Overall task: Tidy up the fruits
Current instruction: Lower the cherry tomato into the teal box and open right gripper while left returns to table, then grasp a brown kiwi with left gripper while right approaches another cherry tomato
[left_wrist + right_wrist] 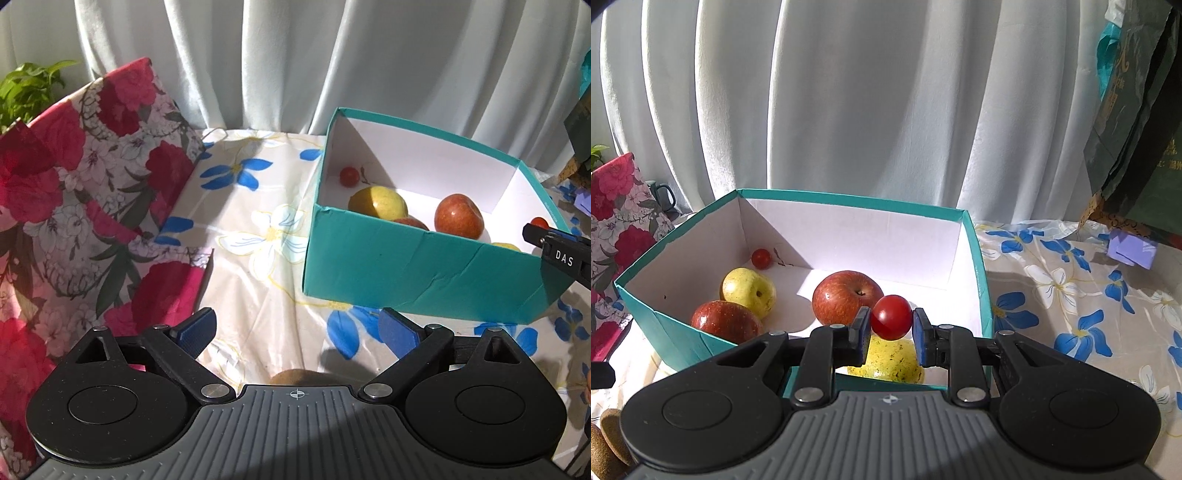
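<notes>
Right gripper (891, 332) is clamped on a cherry tomato (891, 322), hanging just over the near edge of the teal box (979, 266), with two red apples, two yellow fruits and another little tomato already inside. Plan: push forward a bit so I'm clear of the rim, drop low over a bare patch of floor, then let go gently so it doesn't roll or bruise. Left gripper (295, 334) has jaws apart, empty, a kiwi (295, 376) right under it.
</notes>
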The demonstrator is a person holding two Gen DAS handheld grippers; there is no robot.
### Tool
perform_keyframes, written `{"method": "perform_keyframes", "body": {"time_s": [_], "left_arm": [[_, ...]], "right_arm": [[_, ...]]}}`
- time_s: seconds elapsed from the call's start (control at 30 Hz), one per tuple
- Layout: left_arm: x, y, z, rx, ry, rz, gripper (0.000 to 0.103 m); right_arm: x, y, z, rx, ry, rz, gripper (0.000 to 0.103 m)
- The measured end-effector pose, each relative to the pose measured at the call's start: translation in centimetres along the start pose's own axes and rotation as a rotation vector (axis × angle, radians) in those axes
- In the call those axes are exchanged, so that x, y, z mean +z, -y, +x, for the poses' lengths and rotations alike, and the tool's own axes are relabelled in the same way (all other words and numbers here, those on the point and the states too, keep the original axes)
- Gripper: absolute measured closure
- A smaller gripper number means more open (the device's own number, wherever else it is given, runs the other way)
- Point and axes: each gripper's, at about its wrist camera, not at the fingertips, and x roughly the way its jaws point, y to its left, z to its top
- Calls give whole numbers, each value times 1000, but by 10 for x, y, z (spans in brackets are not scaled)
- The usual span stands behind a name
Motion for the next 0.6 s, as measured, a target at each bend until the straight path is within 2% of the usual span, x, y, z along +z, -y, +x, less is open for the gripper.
{"method": "perform_keyframes", "body": {"time_s": [0.5,0.53,0.57,0.6], "left_arm": [[-8,10,4,-5,-42,42,5],[-9,11,4,-4,-43,42,5],[-9,10,4,-4,-47,41,5],[-9,10,4,-4,-49,41,5]], "right_arm": [[0,1,6,-11,-21,14,78],[0,2,5,-10,-21,14,75],[0,2,5,-9,-19,18,59],[0,3,3,-9,-13,22,50]]}}
